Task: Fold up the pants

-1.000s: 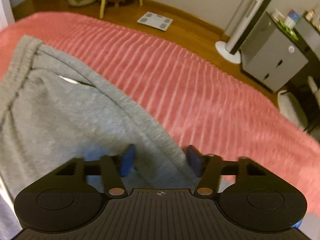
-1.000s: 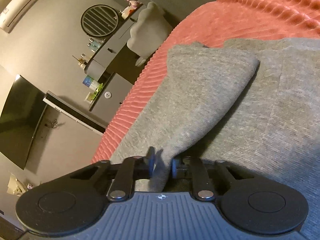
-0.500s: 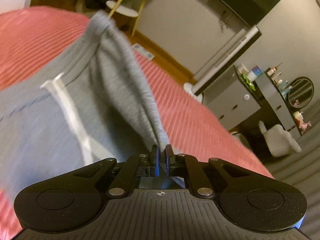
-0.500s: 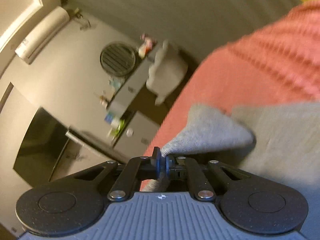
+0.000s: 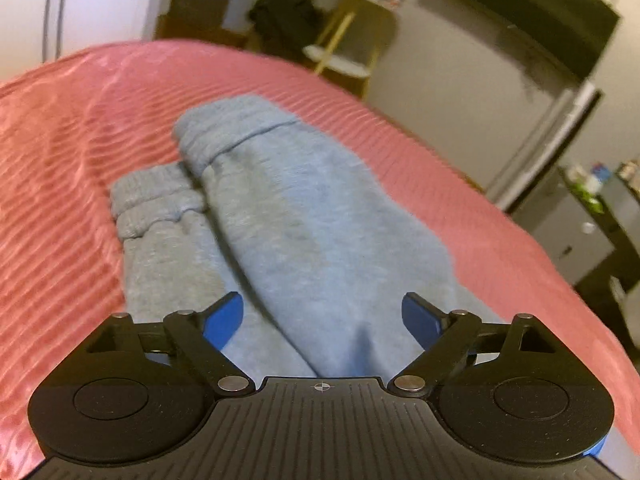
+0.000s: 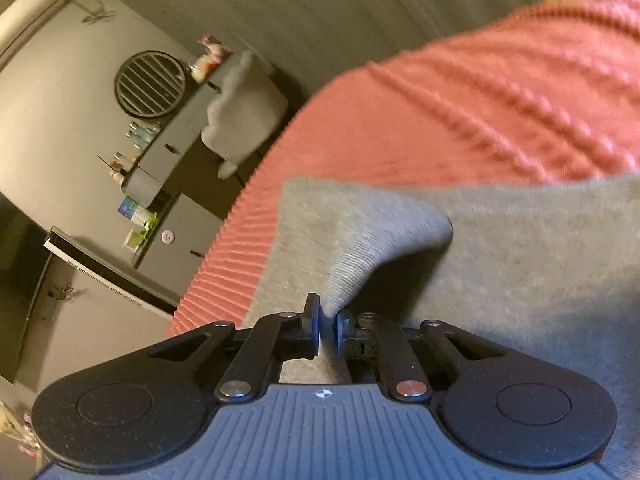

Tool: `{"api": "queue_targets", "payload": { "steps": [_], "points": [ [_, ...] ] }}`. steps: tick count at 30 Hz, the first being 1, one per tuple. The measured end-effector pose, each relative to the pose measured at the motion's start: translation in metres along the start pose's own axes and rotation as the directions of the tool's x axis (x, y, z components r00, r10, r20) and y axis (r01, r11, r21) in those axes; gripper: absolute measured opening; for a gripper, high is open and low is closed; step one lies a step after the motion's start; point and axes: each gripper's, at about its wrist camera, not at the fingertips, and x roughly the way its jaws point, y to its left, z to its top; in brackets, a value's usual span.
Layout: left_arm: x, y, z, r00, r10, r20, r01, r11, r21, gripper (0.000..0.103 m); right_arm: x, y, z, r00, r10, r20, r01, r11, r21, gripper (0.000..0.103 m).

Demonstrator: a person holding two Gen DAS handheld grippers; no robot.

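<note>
Left claw [image 5: 322, 316] is spreading its blue pads clear above the grey knitted sweatpants [image 5: 304, 224] folded on the ribbed pink bedspread [image 5: 60, 200], while right claw [image 6: 328, 330] pinches a corner, whose tug could undo the fold.

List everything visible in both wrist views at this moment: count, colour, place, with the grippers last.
pants: one pair, grey, folded over itself on the bed, ribbed cuffs at the far end
bedspread: one, coral pink, ribbed, under the pants
stool: one, yellow legs, beyond the bed by the wall
round mirror: one, dark frame, on the wall
cabinet: one, grey, below the mirror, small items on top
fluffy chair: one, pale grey, beside the cabinet
left gripper: blue pads, jaws opening, pants beneath them, not gripped
right gripper: pinched shut on a fold of the pants
</note>
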Motion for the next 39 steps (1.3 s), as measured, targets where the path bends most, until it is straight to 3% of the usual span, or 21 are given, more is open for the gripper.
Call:
{"api": "queue_targets", "payload": {
  "steps": [4,6,7,8,11,13,14,15,16,17,20,21,22,23,24,28,34,37,39],
  "points": [
    [0.031,0.002,0.006,0.996,-0.022,-0.086,0.016,0.997,-0.08,0.09,0.012,-0.011,-0.003,0.998,-0.011,-0.07,0.014,0.998,0.055,0.013],
    [0.039,-0.001,0.009,0.997,-0.017,-0.075,0.01,0.995,-0.095,0.089,0.018,-0.017,-0.004,0.993,-0.001,-0.117,0.011,0.996,0.088,0.033],
    [0.04,-0.004,0.013,0.997,-0.024,-0.069,0.017,0.995,-0.098,0.087,0.021,-0.022,-0.005,0.99,0.018,-0.14,-0.001,0.993,0.122,0.035],
    [0.042,-0.007,0.017,0.997,-0.029,-0.067,0.022,0.995,-0.101,0.079,0.021,-0.025,-0.004,0.989,0.031,-0.147,-0.01,0.989,0.146,0.035],
    [0.049,-0.019,0.025,0.997,-0.027,-0.066,0.021,0.995,-0.095,0.07,0.019,-0.028,0.0,0.99,0.048,-0.132,-0.028,0.988,0.154,0.036],
    [0.046,-0.022,0.025,0.998,-0.015,-0.061,0.01,0.996,-0.083,0.055,0.025,-0.029,-0.001,0.987,0.082,-0.139,-0.061,0.987,0.146,0.036],
    [0.046,-0.023,0.023,0.999,-0.013,-0.053,0.009,0.997,-0.076,0.041,0.029,-0.031,-0.003,0.982,0.107,-0.153,-0.082,0.984,0.16,0.03],
    [0.045,-0.019,0.024,0.999,-0.012,-0.049,0.008,0.997,-0.073,0.031,0.032,-0.032,-0.005,0.979,0.135,-0.155,-0.106,0.978,0.18,0.015],
    [0.041,-0.013,0.023,0.999,-0.009,-0.05,0.005,0.997,-0.076,0.03,0.035,-0.032,-0.007,0.975,0.152,-0.16,-0.122,0.976,0.181,0.01],
    [0.041,-0.01,0.022,0.998,-0.016,-0.057,0.011,0.996,-0.088,0.03,0.037,-0.031,-0.009,0.976,0.147,-0.162,-0.119,0.978,0.17,0.01],
    [0.046,-0.004,0.025,0.997,-0.025,-0.071,0.016,0.993,-0.113,0.048,0.041,-0.026,-0.012,0.986,0.137,-0.096,-0.124,0.984,0.125,0.015],
    [0.047,-0.007,0.026,0.997,-0.031,-0.074,0.023,0.994,-0.111,0.049,0.043,-0.024,-0.01,0.986,0.146,-0.08,-0.135,0.982,0.133,0.023],
    [0.049,-0.011,0.028,0.996,-0.026,-0.08,0.019,0.996,-0.087,0.045,0.043,-0.025,-0.012,0.983,0.174,-0.059,-0.163,0.975,0.148,0.024],
    [0.045,-0.015,0.027,0.997,-0.009,-0.077,0.006,0.999,-0.036,0.015,0.044,-0.025,-0.012,0.982,0.184,-0.044,-0.176,0.972,0.155,0.023],
    [0.043,-0.021,0.029,0.997,-0.008,-0.078,0.009,1.0,0.011,0.011,0.043,-0.025,-0.013,0.982,0.183,-0.038,-0.175,0.973,0.147,0.004],
    [0.008,-0.021,0.052,0.994,-0.098,-0.049,0.098,0.995,-0.012,0.011,0.011,-0.022,-0.004,0.979,0.203,-0.018,-0.2,0.972,0.121,0.004],
    [-0.045,0.013,0.069,0.971,-0.237,-0.021,0.235,0.969,-0.076,0.011,-0.06,-0.008,0.022,0.972,0.232,0.046,-0.23,0.972,-0.049,0.004],
    [-0.048,0.039,0.056,0.97,-0.236,-0.053,0.23,0.969,-0.092,0.011,-0.084,-0.015,0.024,0.984,0.175,0.038,-0.166,0.972,-0.168,0.004],
    [-0.039,0.057,0.042,0.974,-0.202,-0.102,0.192,0.976,-0.1,0.011,-0.089,-0.028,0.023,0.993,0.122,0.01,-0.118,0.975,-0.189,0.004]
  ]
}}
